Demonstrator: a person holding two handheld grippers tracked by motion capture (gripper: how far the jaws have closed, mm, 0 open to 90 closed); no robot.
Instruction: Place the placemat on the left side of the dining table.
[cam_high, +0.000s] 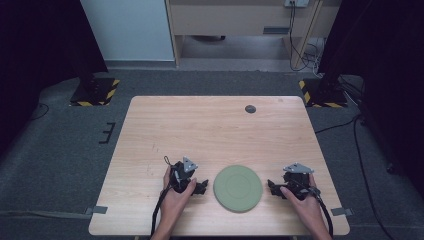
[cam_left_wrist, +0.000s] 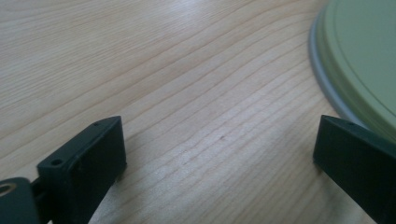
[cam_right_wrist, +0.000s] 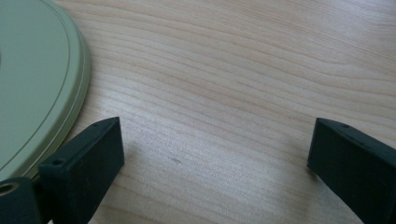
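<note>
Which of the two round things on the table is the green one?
The large plate between the two grippers is green; the small disc near the table's far edge is dark grey.

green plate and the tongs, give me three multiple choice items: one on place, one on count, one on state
1. Where does the green plate lie?
A. between the two tongs
B. at the table's far edge
C. on the floor

2. How many plates are on the table?
A. three
B. one
C. two

3. How do the left tongs stand?
A. shut on the plate
B. shut, holding nothing
C. open, holding nothing

Answers: 1 A, the left tongs and the right tongs flank it; 2 B, a single plate shows; 3 C, bare wood lies between the jaws.
</note>
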